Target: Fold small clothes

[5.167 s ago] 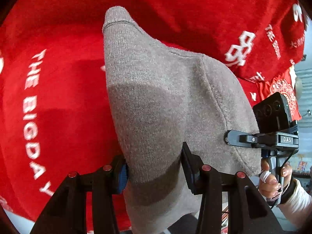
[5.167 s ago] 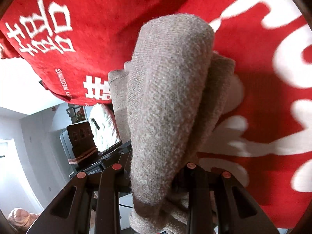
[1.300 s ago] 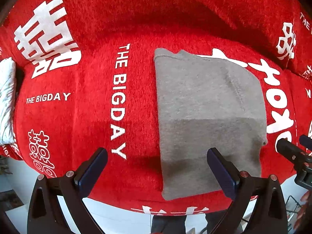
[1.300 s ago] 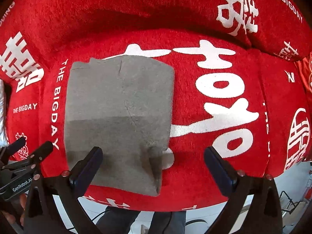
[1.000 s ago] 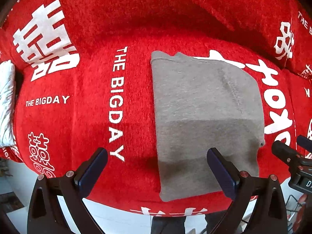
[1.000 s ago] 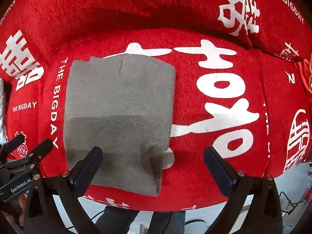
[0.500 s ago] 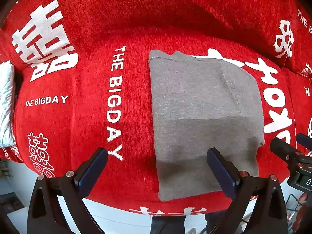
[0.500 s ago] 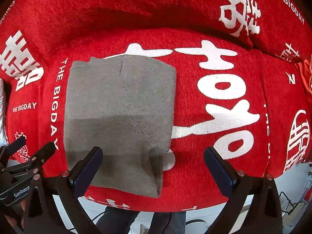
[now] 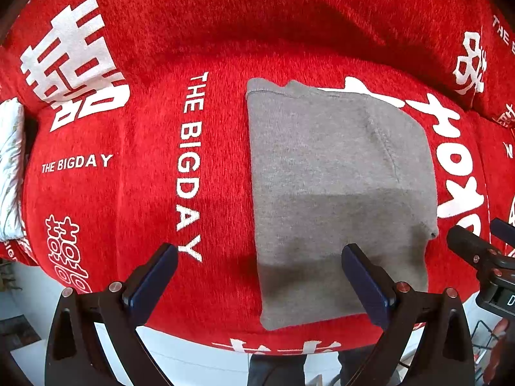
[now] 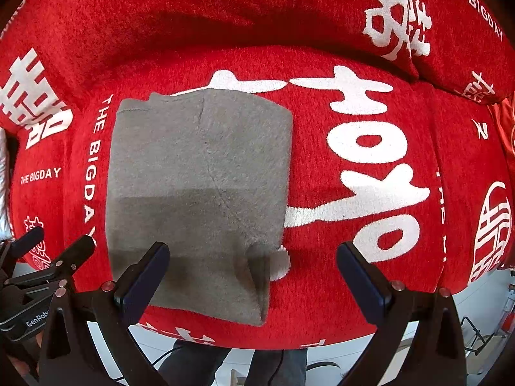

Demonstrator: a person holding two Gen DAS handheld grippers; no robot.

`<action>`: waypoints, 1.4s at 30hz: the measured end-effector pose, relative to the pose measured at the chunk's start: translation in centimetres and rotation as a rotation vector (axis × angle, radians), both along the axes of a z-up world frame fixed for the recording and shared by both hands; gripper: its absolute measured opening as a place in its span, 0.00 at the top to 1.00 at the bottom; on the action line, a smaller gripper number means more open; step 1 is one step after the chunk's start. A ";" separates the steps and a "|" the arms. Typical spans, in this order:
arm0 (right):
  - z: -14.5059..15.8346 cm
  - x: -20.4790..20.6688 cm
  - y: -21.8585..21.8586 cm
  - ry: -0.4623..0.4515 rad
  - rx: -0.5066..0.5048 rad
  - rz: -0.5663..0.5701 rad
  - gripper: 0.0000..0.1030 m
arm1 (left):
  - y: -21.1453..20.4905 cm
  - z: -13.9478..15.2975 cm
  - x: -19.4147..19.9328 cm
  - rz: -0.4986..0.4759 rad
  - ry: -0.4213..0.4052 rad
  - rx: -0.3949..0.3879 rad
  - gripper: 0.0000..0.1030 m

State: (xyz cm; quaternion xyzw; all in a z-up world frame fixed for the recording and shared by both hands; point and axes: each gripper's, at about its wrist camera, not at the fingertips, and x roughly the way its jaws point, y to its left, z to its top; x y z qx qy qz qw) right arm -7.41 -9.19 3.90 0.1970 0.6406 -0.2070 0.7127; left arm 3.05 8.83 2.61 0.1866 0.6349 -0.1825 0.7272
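A grey knitted garment [image 9: 338,193] lies folded into a flat rectangle on the red sofa seat [image 9: 128,193]; it also shows in the right wrist view as the grey garment [image 10: 196,193], left of centre. My left gripper [image 9: 259,263] is open above the seat's front edge, its right finger over the garment's near part, nothing held. My right gripper [image 10: 252,262] is open too, its left finger over the garment's near edge, nothing between the pads. The garment's near right corner is slightly bunched.
The red cover carries white lettering and rises into a backrest [image 10: 257,6] behind the seat. A white patterned cushion [image 9: 11,167] sits at the far left. The other gripper's black body [image 9: 482,263] shows at the right edge. Pale floor [image 9: 199,360] lies below the seat front.
Five seconds ago both grippers were shut on the garment and held it up; now it lies released on the seat. Over the last second both grippers stay open and barely shift.
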 end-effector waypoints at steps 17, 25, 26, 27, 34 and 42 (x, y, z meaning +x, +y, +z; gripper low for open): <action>0.0 -0.1 0.3 -0.002 -0.001 0.004 0.00 | 0.1 0.2 -0.2 0.016 -0.003 0.002 0.01; 0.0 -0.2 0.3 -0.002 0.000 0.005 0.00 | 0.2 0.1 -0.1 0.018 -0.004 0.002 0.01; 0.0 -0.2 0.3 -0.002 0.000 0.005 0.00 | 0.2 0.1 -0.1 0.018 -0.004 0.002 0.01; 0.0 -0.2 0.4 -0.002 -0.001 0.006 0.00 | 0.2 0.1 -0.1 0.019 -0.003 0.002 0.01; 0.0 -0.1 0.3 0.000 -0.001 0.007 0.00 | 0.2 0.1 0.0 0.021 0.000 0.000 0.01; -0.1 0.2 0.3 0.002 -0.001 0.019 0.00 | 0.2 0.1 0.1 0.020 0.000 -0.001 0.01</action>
